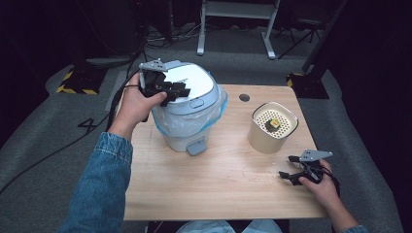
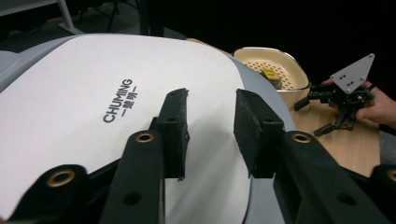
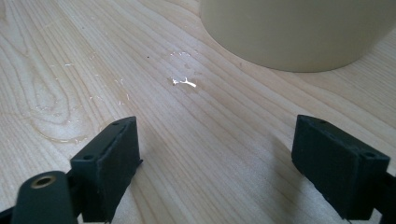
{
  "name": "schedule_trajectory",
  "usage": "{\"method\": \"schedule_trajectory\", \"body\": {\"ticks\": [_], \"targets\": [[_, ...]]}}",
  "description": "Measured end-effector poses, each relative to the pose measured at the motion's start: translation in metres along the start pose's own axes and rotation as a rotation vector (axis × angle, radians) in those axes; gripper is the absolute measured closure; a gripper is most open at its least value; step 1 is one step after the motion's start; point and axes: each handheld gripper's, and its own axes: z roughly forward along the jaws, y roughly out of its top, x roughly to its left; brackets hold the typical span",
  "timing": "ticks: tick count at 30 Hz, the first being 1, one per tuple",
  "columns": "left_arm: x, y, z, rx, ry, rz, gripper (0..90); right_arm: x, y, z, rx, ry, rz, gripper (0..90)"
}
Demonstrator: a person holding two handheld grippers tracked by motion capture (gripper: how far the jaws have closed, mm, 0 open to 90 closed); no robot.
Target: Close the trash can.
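Black padded jaws of the left tool (image 2: 210, 135) stood nearest the lens in the left gripper view, partly apart, with nothing between them, poised just above the white lid (image 2: 116, 107) of the pedal bin (image 1: 189, 104). From the high view, that tool (image 1: 167, 90) sat over the lid's left rear edge, pointing across it toward the lid's middle; whether the pads actually touched the plastic could not be told. The bin stood at the counter's (image 1: 218, 179) far left, lined with a blue bag, its foot pedal (image 1: 197, 146) facing the person. Directly beneath and slightly ahead of the left tool lay the lid, so any press or lift would likely fall to that hand (the other was well off). The right tool (image 1: 297, 170) rested low near the counter's right front, jaws wide apart and empty, just in front of the cream perforated-top container (image 1: 273, 127), which held a small yellowish object (image 1: 274, 124).
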Motion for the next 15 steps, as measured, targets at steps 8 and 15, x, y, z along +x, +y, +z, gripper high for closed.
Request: {"method": "schedule_trajectory", "body": {"ticks": [8,15], "targets": [[0.001,0.001,0.004,0.003,0.029,-0.013,79.8,0.0,0.0,0.0,0.001,0.0,-0.001,15.3],[-0.009,0.007,0.012,0.059,0.087,0.045,84.1,0.0,0.0,0.0,0.0,0.002,-0.003,15.3]]}}
